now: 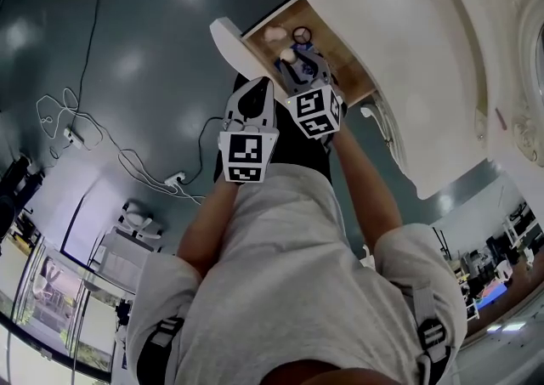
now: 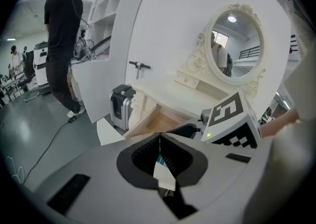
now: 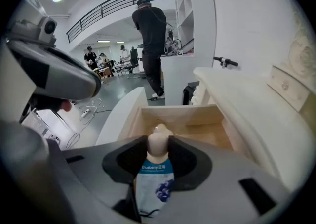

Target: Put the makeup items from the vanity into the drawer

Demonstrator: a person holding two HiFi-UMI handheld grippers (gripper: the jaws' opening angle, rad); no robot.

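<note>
Two items held over the open drawer (image 1: 340, 56)

At the left, the left gripper (image 2: 159, 138) has its jaws pressed together on a thin white sachet (image 2: 164, 174) with a touch of blue print. The packet is so flat that the jaws nearly meet, and most of it sticks out back toward the camera. This gripper sits just short of the drawer's front, close beside the other one. It is probably waiting its turn, since the opening looks tight for both at once.

To its right, the right gripper (image 3: 158, 141) pinches a tube (image 3: 154, 183) with a blue and white label just below its peach cap, so the jaws stand well apart around it. The cap points forward and down at the drawer's wooden floor and appears to be held above the wood, so letting go here would likely drop the tube inside.

Farther in, the head view shows a pale item (image 1: 274, 33) and a dark ring (image 1: 302, 33) lying in the drawer. On the right, the white desk (image 3: 237, 94) overhangs the drawer.
</note>
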